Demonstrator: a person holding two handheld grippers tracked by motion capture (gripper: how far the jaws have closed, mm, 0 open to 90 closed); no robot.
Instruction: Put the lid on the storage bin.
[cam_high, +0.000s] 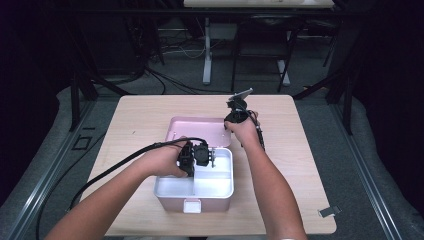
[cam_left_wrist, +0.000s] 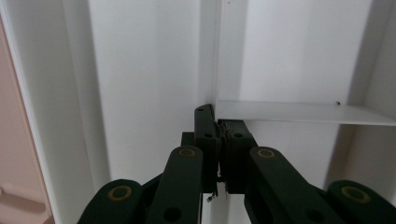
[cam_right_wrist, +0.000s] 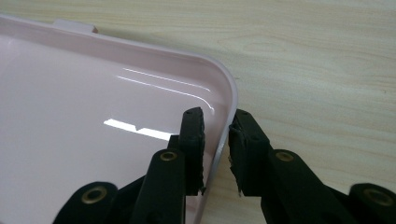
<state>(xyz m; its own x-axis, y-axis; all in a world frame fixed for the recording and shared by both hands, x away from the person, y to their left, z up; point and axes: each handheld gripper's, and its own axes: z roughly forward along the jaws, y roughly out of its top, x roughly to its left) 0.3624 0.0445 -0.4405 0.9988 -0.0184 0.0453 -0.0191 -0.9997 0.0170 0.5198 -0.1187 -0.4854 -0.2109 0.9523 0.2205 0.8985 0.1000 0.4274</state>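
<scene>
1. A light wooden table (cam_high: 150, 120) stands in a dim room. On its near right edge lies a small metal clip (cam_high: 328, 211).
2. Near the table's front edge sits a pink box (cam_high: 172, 200) with a white divided tray inside (cam_high: 220, 185), open at the top.
3. The left gripper (cam_high: 196, 155) reaches down into the box at the tray's far left part. In the left gripper view its black jaws are pressed together on the thin upright white divider wall (cam_left_wrist: 217, 70), at the spot where a cross divider (cam_left_wrist: 303, 113) meets it.
4. Just behind the box, the pink lid (cam_high: 197, 131) lies flat on the table, inner side up, touching or almost touching the box's far rim.
5. The right gripper (cam_high: 237, 116) is at the lid's far right corner. In the right gripper view its jaws straddle the lid's raised rim (cam_right_wrist: 224, 126), one jaw inside and one outside; whether the pads already press on the rim cannot be told.
6. Beyond the table: grey floor (cam_high: 320, 150), black cables (cam_high: 165, 75), dark frame posts (cam_high: 75, 100) and the white leg of another table (cam_high: 207, 50).
</scene>
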